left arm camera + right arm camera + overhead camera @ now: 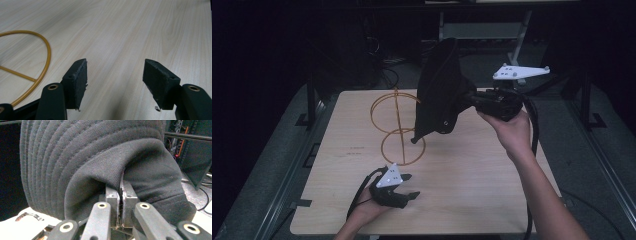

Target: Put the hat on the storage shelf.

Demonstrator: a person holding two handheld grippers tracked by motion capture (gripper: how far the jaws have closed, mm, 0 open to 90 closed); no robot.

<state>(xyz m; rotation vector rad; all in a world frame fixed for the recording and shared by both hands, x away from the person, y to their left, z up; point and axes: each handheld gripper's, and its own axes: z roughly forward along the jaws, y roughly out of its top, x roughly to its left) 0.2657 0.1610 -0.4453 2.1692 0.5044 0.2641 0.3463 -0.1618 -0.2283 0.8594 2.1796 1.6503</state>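
Nearest the table's front edge, the left gripper (408, 186) rests low over the wooden table (472, 190), held in the person's left hand (367, 210). Its fingers (76, 82) stand well apart with nothing between them; in the left gripper view bare wood grain shows through the gap, and neither pad touches anything. Just beyond it, toward the table's middle, stands a yellow wire stand (397, 127): a round base ring lying on the wood, an upright rod, and a larger ring at the top. The base ring's curve passes close to the left finger in the left gripper view (46, 62), near but apart. Farther back and raised above the table, the right gripper (472, 100), in the person's right hand (509, 130), holds a black bucket hat (439, 92). Its fingers (112, 200) are pressed together on a pinched fold of the hat's cloth, the stitched brim fanning out above them. The hat hangs in the air, beside the stand's upper ring; whether it touches the ring cannot be told.
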